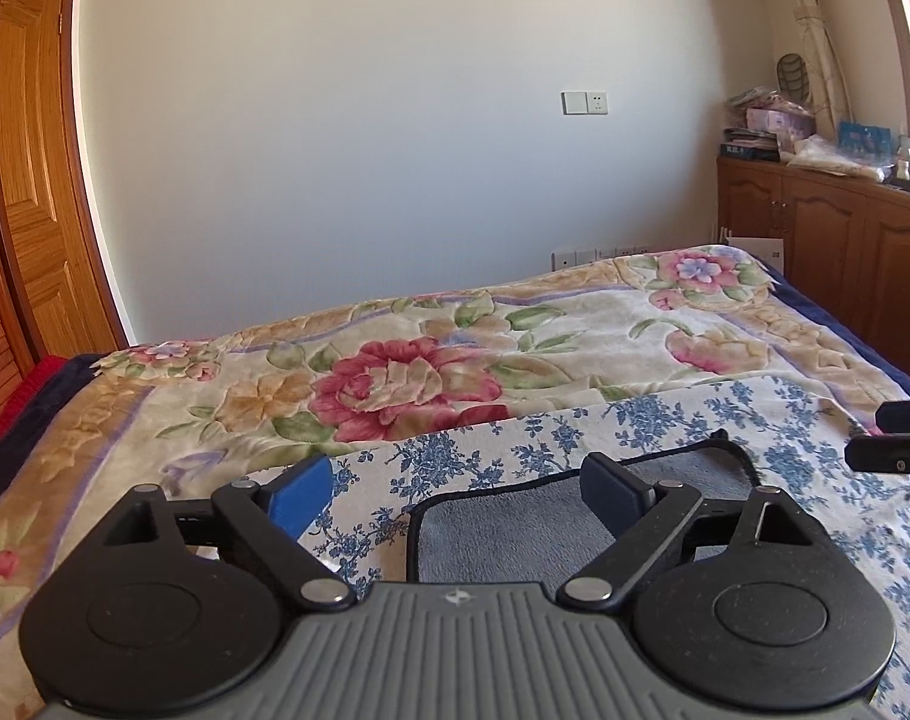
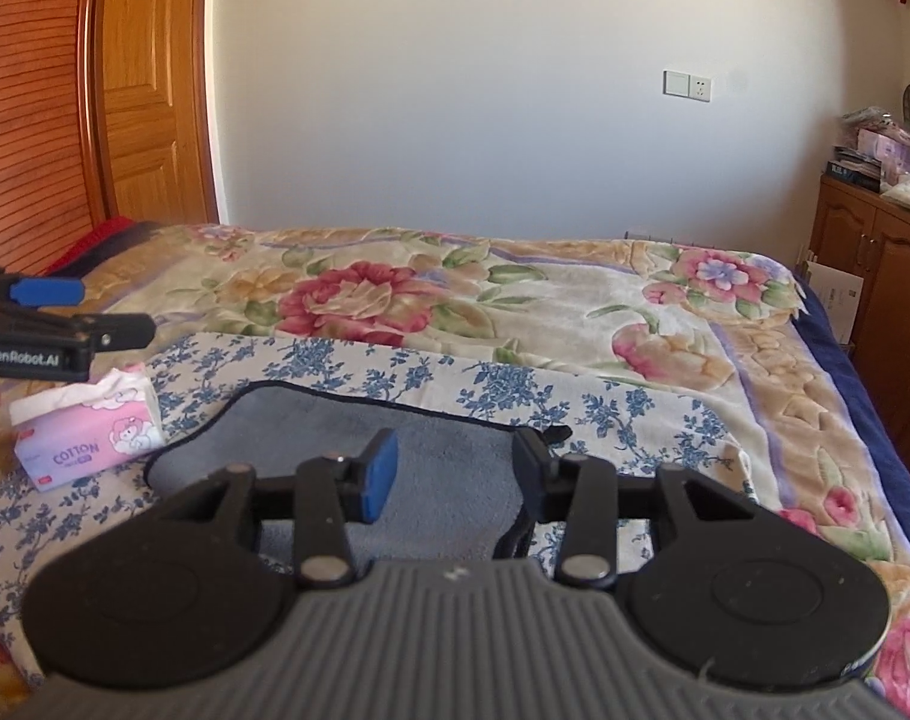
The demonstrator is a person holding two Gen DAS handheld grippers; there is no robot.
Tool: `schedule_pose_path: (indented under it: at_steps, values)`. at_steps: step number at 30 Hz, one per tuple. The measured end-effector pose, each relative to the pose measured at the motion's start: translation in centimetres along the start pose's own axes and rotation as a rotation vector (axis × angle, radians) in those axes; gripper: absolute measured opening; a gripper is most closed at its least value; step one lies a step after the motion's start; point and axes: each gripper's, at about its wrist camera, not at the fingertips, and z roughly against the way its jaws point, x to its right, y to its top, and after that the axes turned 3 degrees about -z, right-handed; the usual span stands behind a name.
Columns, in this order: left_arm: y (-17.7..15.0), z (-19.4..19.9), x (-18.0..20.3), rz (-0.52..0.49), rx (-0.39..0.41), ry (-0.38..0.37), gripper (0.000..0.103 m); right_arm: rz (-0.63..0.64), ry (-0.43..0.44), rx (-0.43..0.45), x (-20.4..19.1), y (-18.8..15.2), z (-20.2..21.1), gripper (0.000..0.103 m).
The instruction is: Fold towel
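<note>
A grey towel with dark piping lies flat on a blue-flowered white cloth on the bed. It also shows in the right wrist view. My left gripper is open and empty, hovering above the towel's left part. My right gripper is open and empty, above the towel's right edge. The right gripper also shows at the right edge of the left wrist view. The left gripper shows at the left of the right wrist view.
A pink tissue pack lies on the flowered cloth left of the towel. A floral blanket covers the bed. A wooden door is at the left, a wooden cabinet at the right.
</note>
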Motion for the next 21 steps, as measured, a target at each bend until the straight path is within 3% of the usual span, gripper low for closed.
schedule_pose_path:
  at_steps: [12,17,21]
  values:
    - [0.4,5.1,-0.1,-0.015,0.029,-0.007,0.097,0.008,-0.032,0.019,-0.7,-0.4,3.8,0.064]
    - [0.1,7.6,-0.3,-0.014,0.043,-0.01,0.101,0.006,-0.045,0.026,-1.2,-0.9,5.4,0.083]
    - [-0.1,9.7,-0.7,-0.012,0.061,0.019,0.103,0.026,-0.05,0.038,-1.8,-1.0,6.7,0.087]
